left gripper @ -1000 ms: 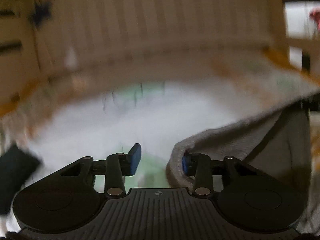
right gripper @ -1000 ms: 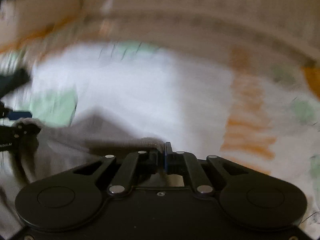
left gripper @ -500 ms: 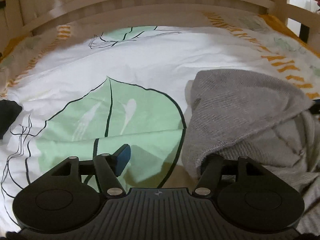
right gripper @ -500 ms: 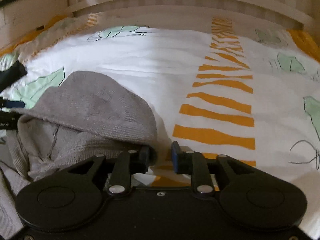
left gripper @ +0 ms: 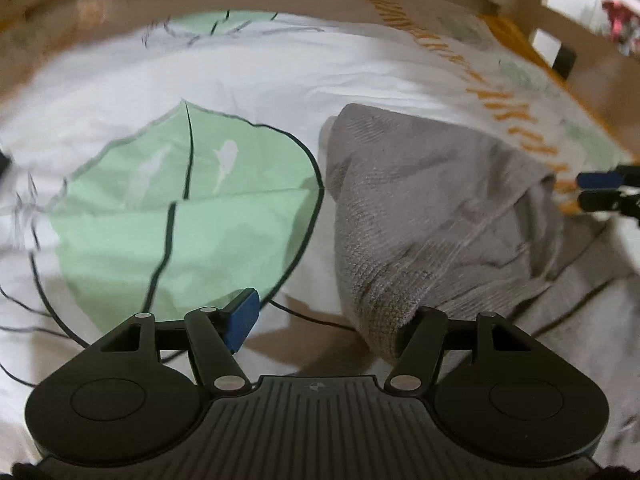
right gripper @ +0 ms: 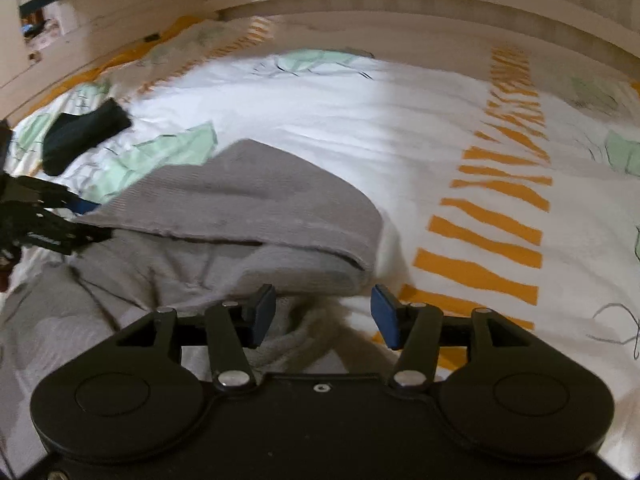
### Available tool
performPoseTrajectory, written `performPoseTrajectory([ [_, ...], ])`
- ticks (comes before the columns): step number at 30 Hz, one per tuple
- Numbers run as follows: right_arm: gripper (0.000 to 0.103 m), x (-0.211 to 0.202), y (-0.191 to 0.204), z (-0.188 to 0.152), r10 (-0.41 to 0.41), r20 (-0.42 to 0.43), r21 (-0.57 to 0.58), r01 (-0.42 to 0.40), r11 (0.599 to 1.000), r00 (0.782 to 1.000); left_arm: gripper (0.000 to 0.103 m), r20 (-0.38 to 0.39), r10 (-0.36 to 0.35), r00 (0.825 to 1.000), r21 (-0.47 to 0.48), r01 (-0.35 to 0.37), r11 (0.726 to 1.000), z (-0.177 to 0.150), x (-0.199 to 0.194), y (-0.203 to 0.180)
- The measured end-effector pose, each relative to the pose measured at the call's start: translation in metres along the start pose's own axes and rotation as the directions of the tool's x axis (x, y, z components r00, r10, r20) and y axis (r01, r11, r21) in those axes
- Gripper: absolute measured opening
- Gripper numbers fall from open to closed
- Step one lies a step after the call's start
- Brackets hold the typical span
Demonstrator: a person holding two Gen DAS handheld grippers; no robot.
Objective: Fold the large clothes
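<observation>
A grey knit garment (left gripper: 432, 216) lies on the bed with its upper layer folded over itself. My left gripper (left gripper: 324, 324) stands open at the fold's left corner. Its left blue pad (left gripper: 242, 320) is bare, and the cloth edge drapes over the right finger and hides its pad. In the right wrist view the same garment (right gripper: 256, 208) fills the centre left. My right gripper (right gripper: 323, 314) sits at the fold's right corner with its jaws opening. Loose grey cloth lies low between the pads, which do not press on it. Each gripper shows at the edge of the other's view.
The bed cover (right gripper: 360, 128) is white with green leaf prints and orange stripes (right gripper: 492, 216). A dark folded cloth (right gripper: 80, 136) lies at the far left of the bed. A pale wooden bed frame (right gripper: 400, 4) runs along the back.
Both grippers have tipped downward and the lifted grey layer now lies flat on the garment. The right jaws went from shut on the cloth edge to wide apart. The left jaws widened.
</observation>
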State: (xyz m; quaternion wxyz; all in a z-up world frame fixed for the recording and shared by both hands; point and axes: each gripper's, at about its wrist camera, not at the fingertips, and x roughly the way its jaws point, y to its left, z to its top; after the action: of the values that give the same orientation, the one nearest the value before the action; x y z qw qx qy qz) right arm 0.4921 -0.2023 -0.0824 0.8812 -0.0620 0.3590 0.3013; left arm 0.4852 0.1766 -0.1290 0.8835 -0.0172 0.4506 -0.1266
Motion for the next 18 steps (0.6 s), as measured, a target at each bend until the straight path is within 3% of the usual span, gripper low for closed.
performPoseTrajectory([
  [2, 0.061, -0.003, -0.001, 0.006, 0.016, 0.026, 0.026, -0.017, 1.0, 1.0, 0.063, -0.015, -0.045, 0.999, -0.011, 0.045, 0.999, 0.003, -0.002, 0.006],
  [4, 0.065, -0.002, -0.002, 0.012, 0.023, 0.046, 0.051, -0.025, 0.998, 0.999, 0.068, -0.011, -0.042, 0.999, 0.02, 0.042, 0.999, 0.001, -0.005, 0.003],
  [8, 0.065, 0.005, -0.002, 0.019, -0.001, 0.067, 0.079, -0.004, 0.997, 0.998, 0.074, 0.028, 0.066, 0.997, 0.151, -0.07, 0.986, -0.013, -0.007, -0.017],
  [10, 0.065, 0.008, -0.003, 0.019, -0.011, 0.078, 0.102, 0.003, 0.995, 0.997, 0.074, 0.077, 0.071, 0.995, 0.22, -0.086, 0.972, -0.022, -0.01, -0.029],
  [14, 0.065, 0.01, 0.0, 0.017, 0.017, 0.095, 0.142, -0.031, 0.989, 0.995, 0.077, 0.125, -0.107, 0.986, 0.239, 0.074, 0.968, -0.026, -0.016, -0.032],
  [18, 0.065, 0.007, 0.005, 0.018, 0.029, 0.099, 0.123, -0.041, 0.992, 0.995, 0.083, 0.075, -0.238, 0.968, 0.318, 0.203, 0.926, -0.026, -0.024, -0.041],
])
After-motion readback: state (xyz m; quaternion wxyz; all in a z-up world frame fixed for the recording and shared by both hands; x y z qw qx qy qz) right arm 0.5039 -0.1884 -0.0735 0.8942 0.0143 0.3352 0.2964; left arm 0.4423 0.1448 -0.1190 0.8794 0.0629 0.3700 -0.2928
